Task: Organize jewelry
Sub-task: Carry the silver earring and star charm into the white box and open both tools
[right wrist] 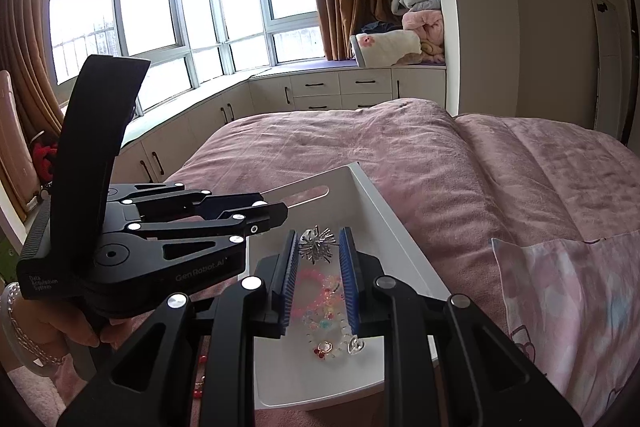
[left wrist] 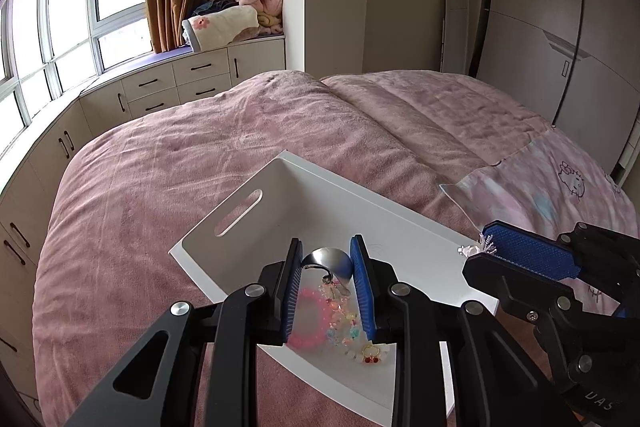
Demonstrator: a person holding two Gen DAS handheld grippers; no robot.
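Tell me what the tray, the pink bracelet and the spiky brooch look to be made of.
Tray: smooth matte white, probably painted wood or plastic; flat even walls, cut handle slot.
Pink bracelet: translucent glossy beads, likely plastic or glass.
Spiky brooch: silvery shiny metal spokes, it seems; clear stones cannot be confirmed.

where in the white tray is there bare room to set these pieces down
The white tray is bare at its far end, by the handle slot. The near end is crowded with the pink bead bracelet and small charms.
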